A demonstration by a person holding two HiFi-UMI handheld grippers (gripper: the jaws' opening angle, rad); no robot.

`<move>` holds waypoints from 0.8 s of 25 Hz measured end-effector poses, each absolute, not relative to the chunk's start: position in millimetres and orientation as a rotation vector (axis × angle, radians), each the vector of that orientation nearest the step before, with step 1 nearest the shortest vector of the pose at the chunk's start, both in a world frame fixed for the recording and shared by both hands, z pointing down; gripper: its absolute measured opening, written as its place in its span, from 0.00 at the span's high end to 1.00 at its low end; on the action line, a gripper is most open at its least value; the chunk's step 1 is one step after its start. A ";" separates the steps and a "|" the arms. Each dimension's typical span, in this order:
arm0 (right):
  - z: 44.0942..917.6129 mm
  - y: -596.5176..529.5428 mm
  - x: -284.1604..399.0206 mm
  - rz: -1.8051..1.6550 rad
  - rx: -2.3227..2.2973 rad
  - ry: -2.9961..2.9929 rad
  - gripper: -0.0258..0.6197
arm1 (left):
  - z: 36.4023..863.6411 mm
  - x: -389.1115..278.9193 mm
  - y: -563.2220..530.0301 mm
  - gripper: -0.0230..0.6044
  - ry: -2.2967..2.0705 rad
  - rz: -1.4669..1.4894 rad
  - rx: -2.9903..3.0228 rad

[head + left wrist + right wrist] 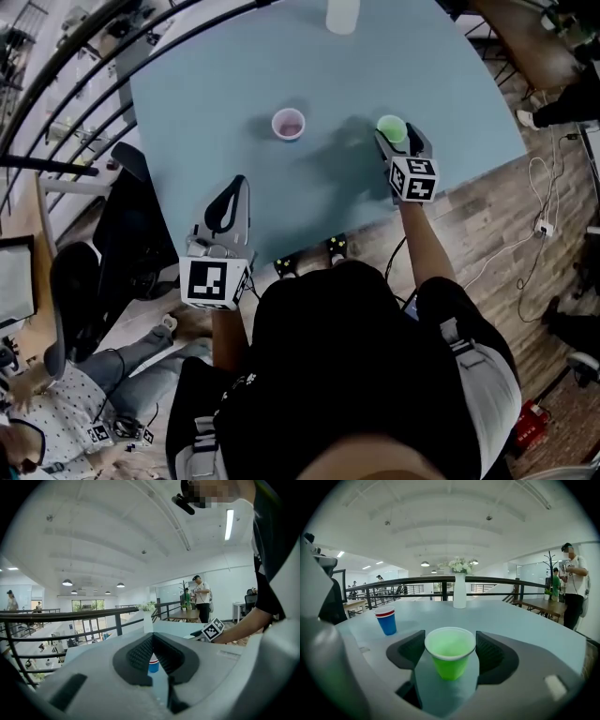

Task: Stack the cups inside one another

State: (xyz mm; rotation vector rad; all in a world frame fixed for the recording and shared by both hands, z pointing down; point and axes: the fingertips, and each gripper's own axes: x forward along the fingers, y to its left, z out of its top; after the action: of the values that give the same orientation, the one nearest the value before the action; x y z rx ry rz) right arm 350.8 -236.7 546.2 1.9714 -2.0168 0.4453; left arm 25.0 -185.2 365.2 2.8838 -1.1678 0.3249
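A green cup [391, 128] [450, 652] stands upright on the pale blue table [216, 84]. My right gripper [397, 134] [450, 641] has one jaw on each side of it, the pads close to the rim, which keeps its round shape; the gripper is open. To its left stands a blue cup with a red cup nested inside [288, 124] [386, 619] [153, 664]. Near the table's front edge my left gripper [238, 184] [151, 637] hovers with its tips together and nothing in them, pointing toward the nested pair.
A tall white vase [342, 14] [460, 591] stands at the table's far edge. A black chair [131, 225] sits left of the table, beside a dark railing [66, 75]. Cables [544, 225] trail over the wooden floor at right.
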 end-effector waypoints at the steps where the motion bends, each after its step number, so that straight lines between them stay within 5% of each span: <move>1: 543.4 -237.1 347.5 0.442 1.967 -2.028 0.43 | 365.1 23.0 -184.4 0.99 -1.175 0.315 2.880; 20: 453.8 -282.4 215.3 0.287 1.733 -2.440 0.43 | 363.5 -33.6 -173.5 0.99 -1.361 0.253 2.773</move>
State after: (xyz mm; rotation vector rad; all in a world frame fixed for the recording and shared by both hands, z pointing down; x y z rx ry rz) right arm 215.3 -282.4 453.8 1.7334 -2.4397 0.2873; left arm -33.6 -173.5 363.5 2.7725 -1.3615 0.2530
